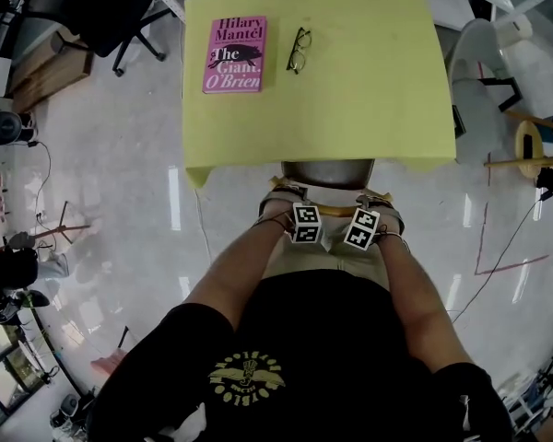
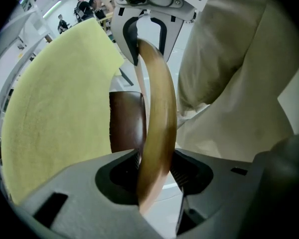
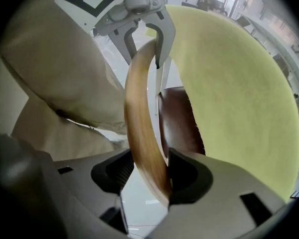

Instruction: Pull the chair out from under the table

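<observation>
A chair with a brown seat (image 1: pixel 327 172) stands at the near edge of the yellow table (image 1: pixel 369 90), its seat still mostly under the top. Its curved wooden back rail (image 1: pixel 334 210) runs between my two hands. The left gripper (image 1: pixel 290 205) and the right gripper (image 1: pixel 376 208) both point down onto that rail. In the left gripper view the rail (image 2: pixel 159 108) passes between the jaws of the left gripper (image 2: pixel 154 171), which are shut on it. In the right gripper view the right gripper (image 3: pixel 142 176) likewise clamps the rail (image 3: pixel 137 108). The seat (image 3: pixel 177 118) shows beyond.
A pink book (image 1: pixel 234 54) and a pair of glasses (image 1: pixel 299 49) lie on the table's far left. A black office chair (image 1: pixel 101 12) stands at the back left, a white chair (image 1: pixel 484 72) and wooden stools (image 1: pixel 544 141) to the right. My beige trousers (image 2: pixel 229 59) are close behind the rail.
</observation>
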A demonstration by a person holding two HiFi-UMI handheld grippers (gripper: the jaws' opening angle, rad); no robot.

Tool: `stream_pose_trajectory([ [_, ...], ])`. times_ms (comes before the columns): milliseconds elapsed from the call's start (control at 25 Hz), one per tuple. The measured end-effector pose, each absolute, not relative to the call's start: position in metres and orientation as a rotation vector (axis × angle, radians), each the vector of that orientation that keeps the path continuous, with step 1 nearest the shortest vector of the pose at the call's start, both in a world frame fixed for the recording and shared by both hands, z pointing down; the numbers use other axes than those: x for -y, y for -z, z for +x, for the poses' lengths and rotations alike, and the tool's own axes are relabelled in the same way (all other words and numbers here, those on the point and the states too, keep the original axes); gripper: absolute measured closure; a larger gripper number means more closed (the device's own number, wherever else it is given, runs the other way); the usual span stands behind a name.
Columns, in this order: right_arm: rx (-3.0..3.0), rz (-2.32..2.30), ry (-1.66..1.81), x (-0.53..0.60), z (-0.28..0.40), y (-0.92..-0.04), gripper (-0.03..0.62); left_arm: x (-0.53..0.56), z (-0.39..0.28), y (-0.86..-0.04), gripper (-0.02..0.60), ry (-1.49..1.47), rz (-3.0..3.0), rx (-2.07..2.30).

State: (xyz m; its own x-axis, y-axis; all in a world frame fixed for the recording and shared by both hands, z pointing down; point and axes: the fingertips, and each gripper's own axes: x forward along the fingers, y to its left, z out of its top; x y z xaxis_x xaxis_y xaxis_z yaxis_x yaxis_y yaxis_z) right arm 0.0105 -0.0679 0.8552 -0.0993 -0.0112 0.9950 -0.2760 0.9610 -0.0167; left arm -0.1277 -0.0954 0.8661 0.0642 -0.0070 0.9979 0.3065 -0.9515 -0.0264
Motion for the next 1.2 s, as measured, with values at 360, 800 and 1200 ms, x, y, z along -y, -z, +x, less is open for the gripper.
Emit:
stream_pose_trajectory([
  [360,1.719,0.158,-0.129,0.036,0.024,-0.850,0.384,0.049,-0.116,-0.864,0.404,2.044,-2.158,0.215],
  [800,1.752,0.038,-0.058,-0.023,0.050,-0.851,0.390,-0.021,-0.090,-0.869,0.407,2.125,-2.185,0.173],
  [1200,1.755,-0.007,-0.101,-0.059,0.044,-0.852,0.396,-0.058,-0.097,-0.872,0.407,2.178,-2.203,0.284],
])
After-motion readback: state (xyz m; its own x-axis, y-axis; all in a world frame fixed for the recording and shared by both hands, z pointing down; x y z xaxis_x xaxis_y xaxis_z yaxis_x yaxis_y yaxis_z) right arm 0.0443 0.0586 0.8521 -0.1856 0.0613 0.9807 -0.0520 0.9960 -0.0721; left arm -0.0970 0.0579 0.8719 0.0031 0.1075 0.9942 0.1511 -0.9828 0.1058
